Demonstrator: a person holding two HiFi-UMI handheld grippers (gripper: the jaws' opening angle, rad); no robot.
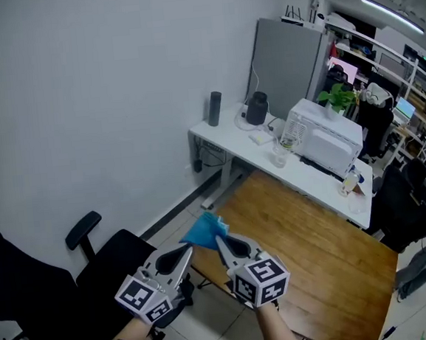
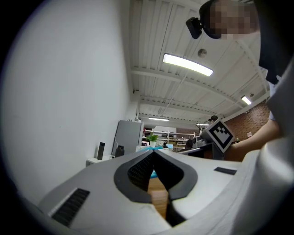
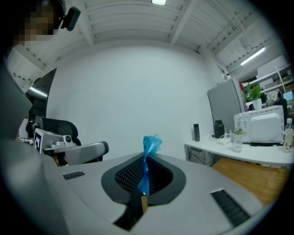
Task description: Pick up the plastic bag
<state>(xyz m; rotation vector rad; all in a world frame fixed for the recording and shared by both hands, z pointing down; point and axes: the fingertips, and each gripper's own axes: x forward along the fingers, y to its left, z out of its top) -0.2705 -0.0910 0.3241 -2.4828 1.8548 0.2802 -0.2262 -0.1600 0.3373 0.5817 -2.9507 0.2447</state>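
The plastic bag [image 1: 203, 231] hung in midair, well clear of the wooden surface [image 1: 331, 244]. The jaws of the left gripper [image 1: 186, 248] and the right gripper [image 1: 220, 240] were both clamped on its edges, with open room all round.

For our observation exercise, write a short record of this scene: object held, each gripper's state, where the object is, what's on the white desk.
object: blue plastic bag
right gripper: shut on the bag, which pokes up past its tips
left gripper: shut on the bag; blue sliver between jaws
bag position: in the air between both grippers
white desk: microwave, potted plant
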